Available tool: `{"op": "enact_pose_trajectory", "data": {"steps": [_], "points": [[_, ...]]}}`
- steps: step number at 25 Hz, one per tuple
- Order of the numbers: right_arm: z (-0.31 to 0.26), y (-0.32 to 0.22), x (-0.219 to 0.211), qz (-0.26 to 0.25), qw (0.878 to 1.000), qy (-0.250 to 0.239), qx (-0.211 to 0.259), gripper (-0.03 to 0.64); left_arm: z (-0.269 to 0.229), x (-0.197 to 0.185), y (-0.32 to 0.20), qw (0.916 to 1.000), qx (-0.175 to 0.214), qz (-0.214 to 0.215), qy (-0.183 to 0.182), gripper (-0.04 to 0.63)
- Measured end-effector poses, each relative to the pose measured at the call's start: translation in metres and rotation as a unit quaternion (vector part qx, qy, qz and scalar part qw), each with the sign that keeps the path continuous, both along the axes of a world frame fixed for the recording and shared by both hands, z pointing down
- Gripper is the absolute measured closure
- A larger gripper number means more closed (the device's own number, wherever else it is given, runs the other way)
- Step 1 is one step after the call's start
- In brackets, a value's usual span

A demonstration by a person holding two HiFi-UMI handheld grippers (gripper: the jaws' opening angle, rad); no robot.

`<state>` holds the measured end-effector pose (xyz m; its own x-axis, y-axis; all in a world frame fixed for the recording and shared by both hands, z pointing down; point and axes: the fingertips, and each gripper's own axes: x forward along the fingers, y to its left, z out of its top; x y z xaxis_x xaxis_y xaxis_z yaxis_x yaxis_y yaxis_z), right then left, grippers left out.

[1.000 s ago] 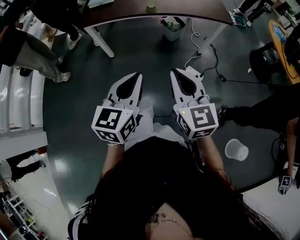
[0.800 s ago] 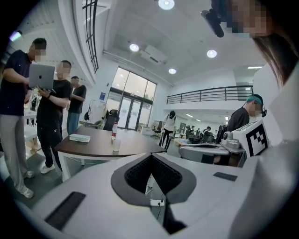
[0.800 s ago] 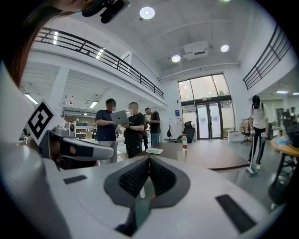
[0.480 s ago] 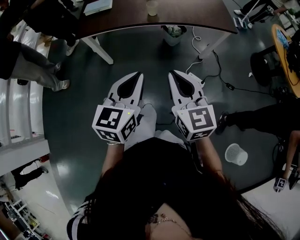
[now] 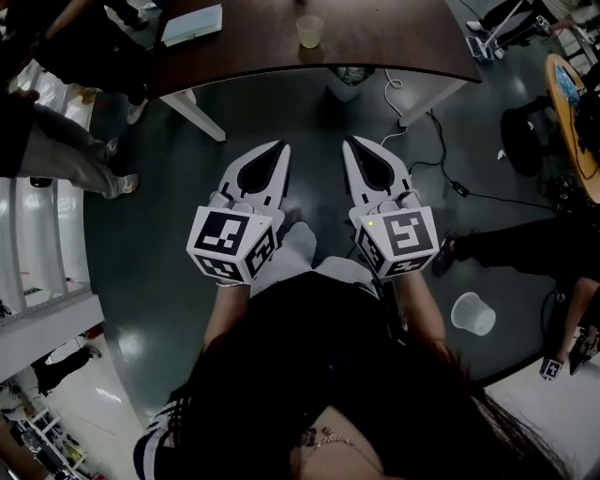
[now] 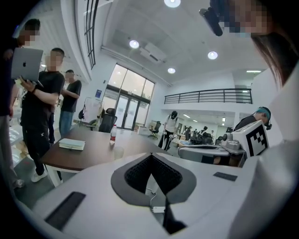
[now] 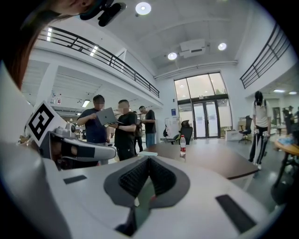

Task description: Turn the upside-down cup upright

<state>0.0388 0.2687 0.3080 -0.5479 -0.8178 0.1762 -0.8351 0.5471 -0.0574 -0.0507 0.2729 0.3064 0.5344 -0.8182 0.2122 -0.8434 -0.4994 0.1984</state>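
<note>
Cup, pale and translucent, on dark brown curved table; white round mesh basket on floor. Left gripper and right gripper closed tight, holding nothing.

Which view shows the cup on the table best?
Head view: the cup sits unobstructed on the dark table. Left gripper view shows it faint and small; right gripper view doesn't show it clearly.

Book on brown table, wht bin, floor cables
</note>
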Motion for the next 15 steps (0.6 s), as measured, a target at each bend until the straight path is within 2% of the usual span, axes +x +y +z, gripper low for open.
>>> {"op": "enact_pose_trajectory", "data": {"steps": [8,15], "points": [[0.005,-0.044,-0.018,-0.004,1.0,0.006,-0.015,0.601,0.001,-0.016,-0.051,1.0,-0.006,-0.001,0.008,0.594],[0.003,-0.091,-0.004,-0.012,1.0,0.001,-0.007,0.601,0.009,-0.003,-0.09,0.9998,-0.017,-0.012,0.004,0.594]]}}
